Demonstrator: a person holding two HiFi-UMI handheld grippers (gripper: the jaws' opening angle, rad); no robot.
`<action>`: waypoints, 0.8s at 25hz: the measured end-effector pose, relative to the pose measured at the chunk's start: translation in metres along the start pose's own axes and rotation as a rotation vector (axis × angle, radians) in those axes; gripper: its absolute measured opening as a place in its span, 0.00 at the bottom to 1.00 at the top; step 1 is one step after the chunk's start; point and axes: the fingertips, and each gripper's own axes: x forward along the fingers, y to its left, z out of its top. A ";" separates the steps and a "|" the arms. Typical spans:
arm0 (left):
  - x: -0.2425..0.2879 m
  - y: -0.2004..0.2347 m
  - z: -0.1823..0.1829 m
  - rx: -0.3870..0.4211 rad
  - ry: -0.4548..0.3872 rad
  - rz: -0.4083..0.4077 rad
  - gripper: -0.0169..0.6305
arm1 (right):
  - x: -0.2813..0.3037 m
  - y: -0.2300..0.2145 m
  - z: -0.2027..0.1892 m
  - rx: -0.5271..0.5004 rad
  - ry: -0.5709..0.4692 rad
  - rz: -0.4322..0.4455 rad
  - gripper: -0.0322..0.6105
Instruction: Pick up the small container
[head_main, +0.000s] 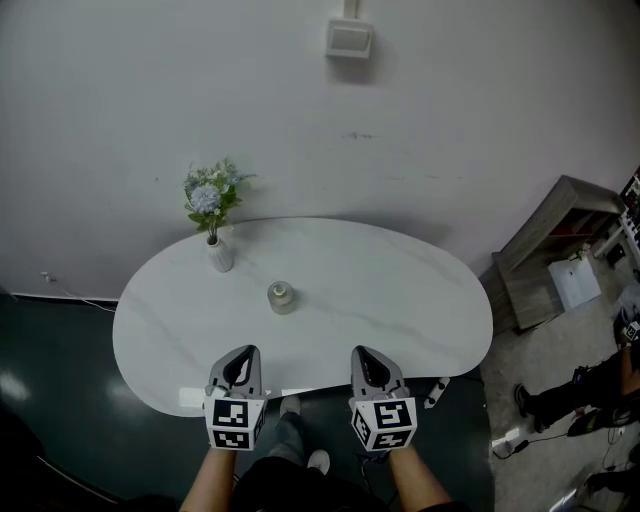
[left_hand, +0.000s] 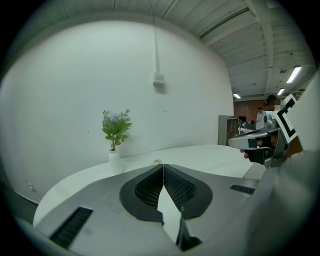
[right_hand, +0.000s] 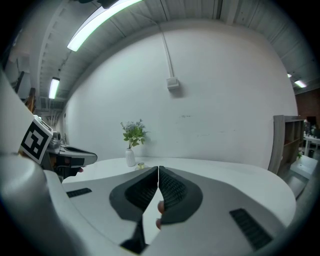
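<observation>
A small pale round container (head_main: 282, 297) stands in the middle of the white oval table (head_main: 400, 300). Its top peeks over the left gripper's jaws (left_hand: 158, 162), and it shows small near the vase in the right gripper view (right_hand: 141, 165). My left gripper (head_main: 243, 358) is held at the table's near edge, well short of the container, jaws together and empty. My right gripper (head_main: 362, 355) sits level with it to the right, also shut with nothing between its jaws.
A white vase with blue flowers (head_main: 218, 245) stands at the table's back left, behind the container. A white wall runs behind the table. A wooden shelf unit (head_main: 550, 250) is on the floor at the right, where a person's legs (head_main: 560, 400) show.
</observation>
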 end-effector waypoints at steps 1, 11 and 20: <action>0.003 0.001 -0.002 -0.002 0.004 -0.002 0.05 | 0.003 0.000 -0.001 -0.001 0.004 0.003 0.15; 0.035 0.009 -0.008 -0.019 0.020 -0.018 0.05 | 0.030 -0.001 -0.006 0.004 0.029 0.009 0.15; 0.064 0.020 -0.014 -0.005 0.027 -0.019 0.05 | 0.056 -0.003 -0.023 0.022 0.069 0.010 0.15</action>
